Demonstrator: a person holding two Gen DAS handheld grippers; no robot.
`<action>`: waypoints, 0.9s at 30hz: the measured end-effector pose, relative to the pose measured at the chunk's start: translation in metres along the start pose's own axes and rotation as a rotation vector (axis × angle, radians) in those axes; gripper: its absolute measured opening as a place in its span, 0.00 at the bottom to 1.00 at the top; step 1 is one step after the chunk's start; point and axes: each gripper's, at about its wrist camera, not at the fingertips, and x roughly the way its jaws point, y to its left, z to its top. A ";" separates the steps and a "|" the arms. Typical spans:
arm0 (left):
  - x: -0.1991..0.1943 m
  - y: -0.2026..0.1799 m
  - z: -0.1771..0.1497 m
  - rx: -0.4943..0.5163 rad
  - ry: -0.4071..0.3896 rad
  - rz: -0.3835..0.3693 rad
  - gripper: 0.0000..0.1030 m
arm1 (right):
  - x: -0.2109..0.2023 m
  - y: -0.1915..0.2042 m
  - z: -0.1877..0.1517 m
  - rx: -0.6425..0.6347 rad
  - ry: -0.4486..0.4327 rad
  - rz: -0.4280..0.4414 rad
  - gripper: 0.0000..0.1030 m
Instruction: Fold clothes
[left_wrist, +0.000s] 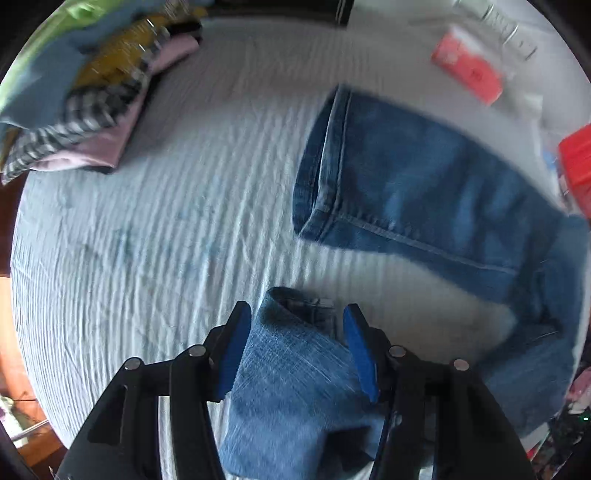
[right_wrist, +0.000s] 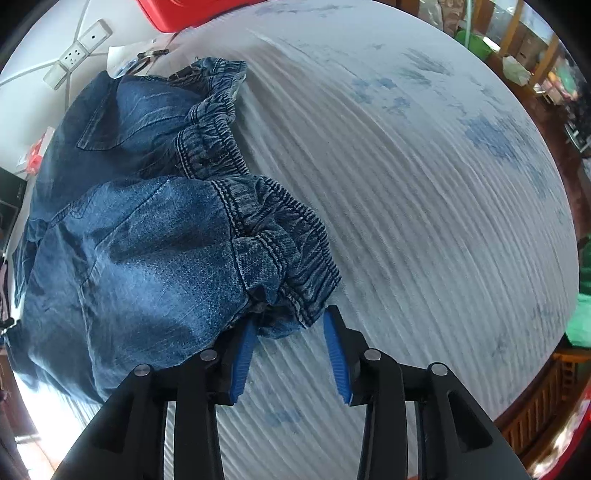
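Left wrist view is motion-blurred: stack of folded clothes (left_wrist: 92, 96) at far left, top cut off by the lens edge, individual items hard to separate. Surface is a pale ribbed bedsheet (left_wrist: 147, 229), so likely a bed, edges out of frame. Left hand-held gripper (left_wrist: 295, 325) at bottom centre, jaws apart, a denim leg of the jeans (left_wrist: 424, 184) lying between the blue pads (left_wrist: 232, 354); cloth touches the left pad, cannot tell if it touches the right one. Other leg stretches up to the right, hem turned toward centre; far end runs out of frame. Pink-red packet (left_wrist: 469, 70) at top right, too blurred to identify. Right wrist view: jeans waistband (right_wrist: 221, 147) bunched at left, elastic gathers visible, lower part cut off by the frame. Right hand-held gripper (right_wrist: 290, 325) at bottom centre, jaws spread, waistband corner just at the left pad tip, right pad clear over bare sheet. Power strip (right_wrist: 77, 51) upper left, red box (right_wrist: 184, 14) cropped at top.
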 end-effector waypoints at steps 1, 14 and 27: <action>0.004 -0.001 -0.002 0.009 0.012 0.005 0.22 | 0.000 0.000 0.001 -0.001 0.000 0.000 0.36; -0.218 0.102 -0.098 -0.175 -0.545 -0.136 0.06 | -0.002 0.001 0.011 -0.022 0.020 -0.016 0.37; -0.080 0.163 -0.146 -0.324 -0.274 -0.074 0.57 | -0.016 -0.003 0.014 0.006 0.019 -0.017 0.56</action>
